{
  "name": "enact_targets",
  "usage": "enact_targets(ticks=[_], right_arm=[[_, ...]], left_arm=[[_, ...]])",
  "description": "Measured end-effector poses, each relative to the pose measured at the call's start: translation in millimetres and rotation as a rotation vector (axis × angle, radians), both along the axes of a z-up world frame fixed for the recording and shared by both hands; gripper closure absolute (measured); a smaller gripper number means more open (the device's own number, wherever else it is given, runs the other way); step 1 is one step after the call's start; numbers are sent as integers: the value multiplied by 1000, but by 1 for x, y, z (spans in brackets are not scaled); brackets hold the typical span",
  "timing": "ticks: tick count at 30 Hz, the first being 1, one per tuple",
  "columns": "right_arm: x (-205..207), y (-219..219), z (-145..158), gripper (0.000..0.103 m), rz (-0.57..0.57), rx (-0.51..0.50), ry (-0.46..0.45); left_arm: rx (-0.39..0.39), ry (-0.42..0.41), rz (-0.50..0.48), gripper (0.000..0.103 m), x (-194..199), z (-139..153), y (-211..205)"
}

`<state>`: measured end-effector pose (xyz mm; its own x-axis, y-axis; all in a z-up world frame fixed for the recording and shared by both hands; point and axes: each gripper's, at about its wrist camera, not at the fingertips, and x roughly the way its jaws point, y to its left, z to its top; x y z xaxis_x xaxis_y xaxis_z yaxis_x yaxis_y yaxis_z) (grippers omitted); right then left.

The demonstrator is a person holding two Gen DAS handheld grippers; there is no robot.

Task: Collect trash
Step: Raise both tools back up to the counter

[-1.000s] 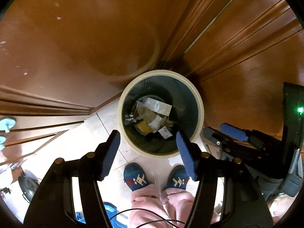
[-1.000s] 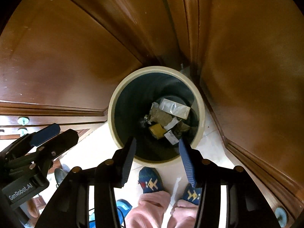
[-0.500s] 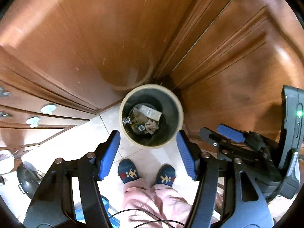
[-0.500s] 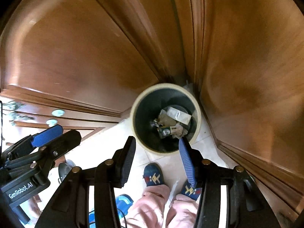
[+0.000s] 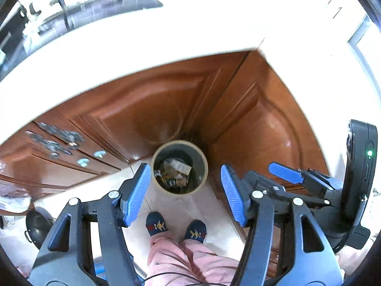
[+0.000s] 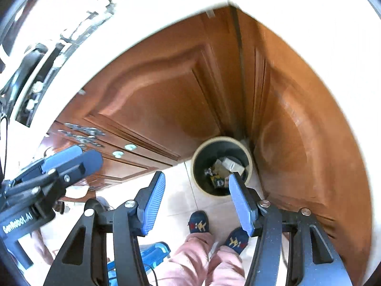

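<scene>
A round trash bin (image 5: 204, 166) with a cream rim stands on the tiled floor in the corner of the wooden cabinets; it also shows in the right wrist view (image 6: 198, 153). Paper and wrapper trash (image 5: 176, 172) lies inside it, also visible in the right wrist view (image 6: 225, 170). My left gripper (image 5: 185, 193) is open and empty, high above the bin. My right gripper (image 6: 196, 201) is open and empty, high above the floor just left of the bin. The right gripper shows in the left wrist view (image 5: 297, 181), and the left gripper shows in the right wrist view (image 6: 54, 166).
Brown cabinet doors (image 5: 147, 112) meet in a corner behind the bin, under a white countertop (image 5: 142, 38). Drawers with round knobs (image 5: 83, 162) are at the left. A black wok (image 5: 35, 226) lies on the floor at left. The person's slippered feet (image 5: 176, 227) stand before the bin.
Both grippers have risen well away from the bin, which now looks much smaller. The white countertop has come into view. Both stay open and empty.
</scene>
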<state>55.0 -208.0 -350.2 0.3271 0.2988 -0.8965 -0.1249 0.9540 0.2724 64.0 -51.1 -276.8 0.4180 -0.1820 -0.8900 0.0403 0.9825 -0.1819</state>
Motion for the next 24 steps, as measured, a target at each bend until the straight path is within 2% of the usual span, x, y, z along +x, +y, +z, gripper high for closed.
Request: enact_targets(ticks=[7,16,20,24], right_arm=[[-20,-5,80,46,39,33,-92],[-34,-11,183,45,66,56,-252],[-28,-18,229,39,55,64,-338],[-11,-26,268,36,39,58,-384]], left_arm=[[0,-98,37,44,-21,81,8],[8,-174,52,44,-33,148,10],[22,-228,48,44,-33,183,9],[72,-280,48,44,-26,214,9]])
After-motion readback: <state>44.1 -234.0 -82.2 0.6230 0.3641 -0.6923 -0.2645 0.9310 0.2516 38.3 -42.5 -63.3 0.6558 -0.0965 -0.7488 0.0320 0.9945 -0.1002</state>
